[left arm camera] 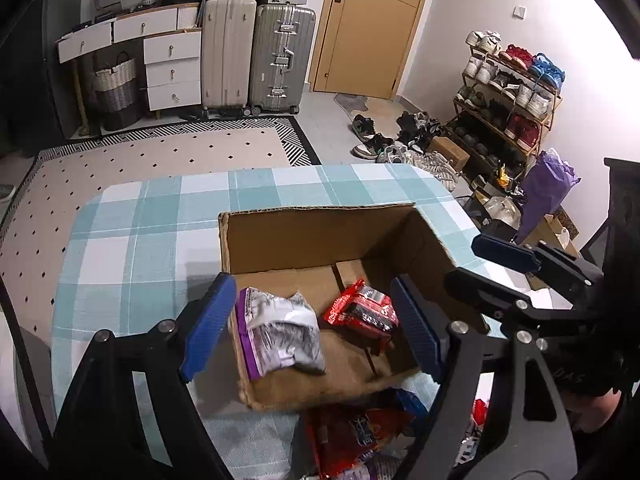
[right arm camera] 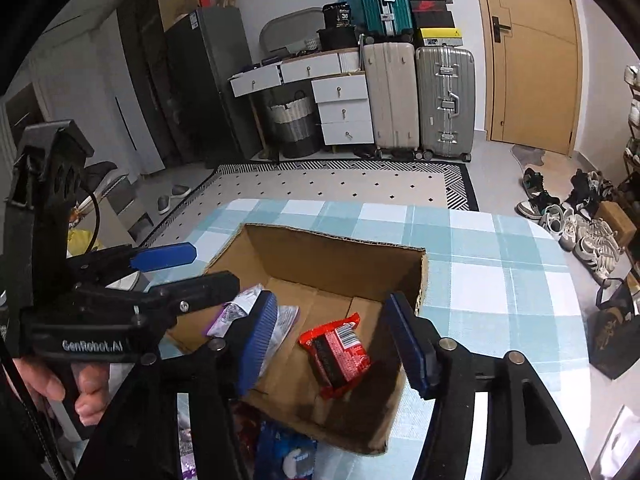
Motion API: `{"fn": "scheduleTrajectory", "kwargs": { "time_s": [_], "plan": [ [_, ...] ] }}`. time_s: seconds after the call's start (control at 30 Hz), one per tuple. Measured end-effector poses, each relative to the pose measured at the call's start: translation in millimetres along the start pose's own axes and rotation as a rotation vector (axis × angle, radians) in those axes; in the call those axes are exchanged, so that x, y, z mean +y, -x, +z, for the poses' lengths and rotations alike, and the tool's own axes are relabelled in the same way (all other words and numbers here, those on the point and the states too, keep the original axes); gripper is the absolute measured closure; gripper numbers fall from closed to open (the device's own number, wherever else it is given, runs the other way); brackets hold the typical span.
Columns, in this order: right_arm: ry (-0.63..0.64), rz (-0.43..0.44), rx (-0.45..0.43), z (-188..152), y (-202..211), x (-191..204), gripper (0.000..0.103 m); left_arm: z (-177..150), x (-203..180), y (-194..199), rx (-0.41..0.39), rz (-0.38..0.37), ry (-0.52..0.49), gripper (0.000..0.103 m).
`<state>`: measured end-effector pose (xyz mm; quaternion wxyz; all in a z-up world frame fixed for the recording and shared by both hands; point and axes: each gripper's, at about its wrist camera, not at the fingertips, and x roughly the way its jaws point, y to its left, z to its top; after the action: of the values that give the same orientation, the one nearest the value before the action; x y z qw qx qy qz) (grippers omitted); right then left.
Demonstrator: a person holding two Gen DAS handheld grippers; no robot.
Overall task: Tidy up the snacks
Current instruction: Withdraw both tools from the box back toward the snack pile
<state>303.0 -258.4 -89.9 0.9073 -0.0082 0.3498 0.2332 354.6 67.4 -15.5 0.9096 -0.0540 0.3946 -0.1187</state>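
Observation:
An open cardboard box (left arm camera: 320, 210) (right arm camera: 336, 236) stands on the plaid-covered table (left arm camera: 140, 240) (right arm camera: 500, 280). On its floor lie a purple-and-white snack packet (left arm camera: 280, 336) (right arm camera: 236, 312) and a red snack packet (left arm camera: 360, 312) (right arm camera: 336, 352). My left gripper (left arm camera: 314, 300) (right arm camera: 214, 266) hangs open over the box's near left side, above the purple packet, with nothing pressed between its blue pads. My right gripper (right arm camera: 332, 300) (left arm camera: 464, 260) is open over the red packet and does not touch it. More snack packets (left arm camera: 352, 436) (right arm camera: 280, 448) are heaped in front of the box.
Beyond the table lie a patterned rug (left arm camera: 180, 152), suitcases (left arm camera: 280, 56) and white drawers (left arm camera: 172, 68). A shoe rack (left arm camera: 508, 100), loose shoes (right arm camera: 580, 232), a purple bag (left arm camera: 548, 188) and a black bag (right arm camera: 612, 336) crowd the right. A hand (right arm camera: 52, 384) holds the left gripper's handle.

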Motion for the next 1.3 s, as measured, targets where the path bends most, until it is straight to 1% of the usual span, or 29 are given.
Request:
{"fn": "scheduleTrajectory", "kwargs": {
  "time_s": [0.13,0.4,0.47,0.67,0.77,0.9,0.97,1.03,1.13,1.3],
  "plan": [
    [0.008,-0.001,-0.020,-2.5,17.6,0.9,0.039,-6.9,-4.8,18.6,-0.020,0.008,-0.010,0.025],
    [0.021,0.004,-0.078,-9.2,66.8,17.2,0.038,-25.2,-23.6,80.9,-0.078,0.038,-0.028,0.025],
    [0.032,-0.004,-0.098,-11.9,82.4,23.5,0.033,-30.0,-30.1,96.4,-0.092,0.049,-0.040,0.024],
    [0.055,-0.006,-0.144,-25.4,124.5,40.5,0.027,-48.6,-45.1,136.2,-0.129,0.076,-0.054,0.020],
    [0.070,-0.006,-0.161,-35.3,144.4,48.3,0.023,-60.6,-53.0,157.3,-0.152,0.096,-0.057,0.016],
    [0.075,-0.007,-0.187,-48.3,168.5,56.9,0.019,-74.5,-61.0,176.9,-0.170,0.105,-0.059,0.012],
    [0.072,-0.008,-0.196,-56.1,179.3,60.5,0.017,-83.4,-66.1,187.5,-0.179,0.106,-0.056,0.009],
    [0.068,-0.007,-0.207,-65.1,191.1,63.3,0.016,-91.4,-70.8,198.2,-0.191,0.112,-0.054,0.001],
    [0.064,-0.008,-0.221,-75.0,204.0,67.2,0.013,-103.7,-76.6,211.5,-0.213,0.109,-0.055,0.001],
    [0.065,-0.017,-0.240,-94.7,222.0,73.5,0.008,-128.9,-83.6,224.1,-0.203,0.111,-0.043,0.001]
  ]
}}
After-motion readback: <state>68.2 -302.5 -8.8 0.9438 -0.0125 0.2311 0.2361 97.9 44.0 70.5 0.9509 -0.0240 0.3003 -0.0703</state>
